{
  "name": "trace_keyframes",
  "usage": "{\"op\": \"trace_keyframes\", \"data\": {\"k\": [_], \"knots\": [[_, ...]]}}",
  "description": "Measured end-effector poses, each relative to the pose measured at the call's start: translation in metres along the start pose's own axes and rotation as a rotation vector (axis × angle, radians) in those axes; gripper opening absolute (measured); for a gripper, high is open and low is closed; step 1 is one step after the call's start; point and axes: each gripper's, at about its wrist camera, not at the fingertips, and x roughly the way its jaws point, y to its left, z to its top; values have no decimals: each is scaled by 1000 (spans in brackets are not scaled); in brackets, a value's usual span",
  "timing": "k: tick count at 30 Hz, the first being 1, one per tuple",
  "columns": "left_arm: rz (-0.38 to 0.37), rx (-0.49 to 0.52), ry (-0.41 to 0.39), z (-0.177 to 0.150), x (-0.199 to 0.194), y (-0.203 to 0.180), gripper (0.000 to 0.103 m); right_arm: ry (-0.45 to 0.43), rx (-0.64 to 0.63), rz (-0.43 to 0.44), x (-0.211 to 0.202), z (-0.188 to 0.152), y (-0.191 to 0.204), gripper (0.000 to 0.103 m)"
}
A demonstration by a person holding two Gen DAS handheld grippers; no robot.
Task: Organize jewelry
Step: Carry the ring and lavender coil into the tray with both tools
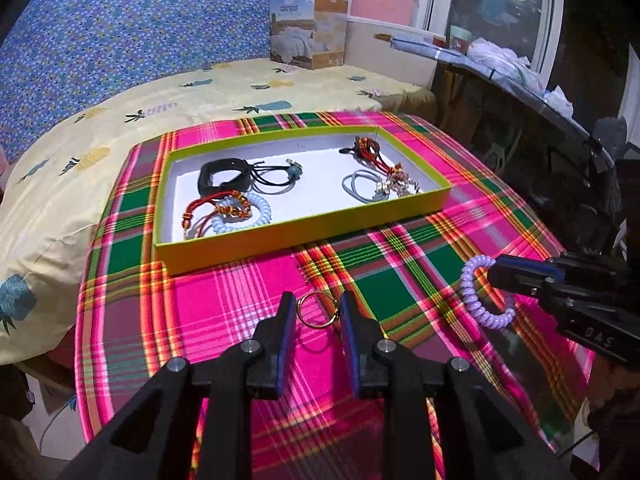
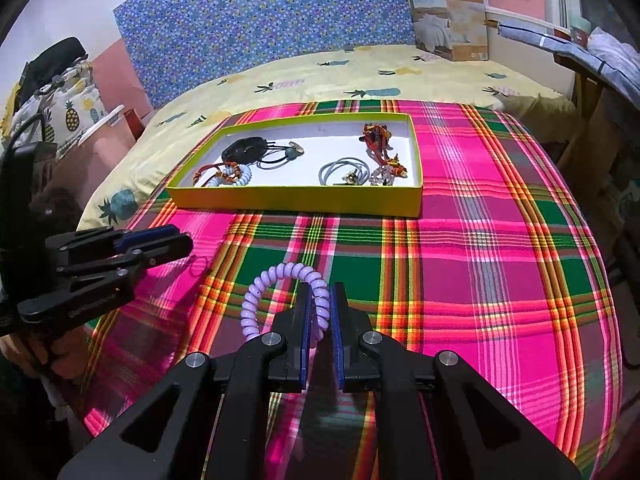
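Dim, saturated colours; fisheye-bent, dark, vignetted edges

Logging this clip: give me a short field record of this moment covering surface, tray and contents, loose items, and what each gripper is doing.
surface: pink-green plaid cloth over a bed
tray: yellow-green box tray, white inside
tray contents: hair ties, red cord bracelets, white spiral tie, black band
loose items: gold ring, purple spiral hair tie, both on the cloth
left gripper: open, fingers either side of the gold ring
right gripper: closed on the purple spiral hair tie
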Motion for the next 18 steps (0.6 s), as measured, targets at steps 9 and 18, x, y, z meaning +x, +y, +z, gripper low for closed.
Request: {"op": "trace_keyframes", "data": {"k": [9,18], "knots": [[11,-14,-34,15,-10,6,23,-22,-15,5,-3,14,4,9],[18,6,-53,42,-1,8,23,-58,-30,-3,0,44,0,9]]}}
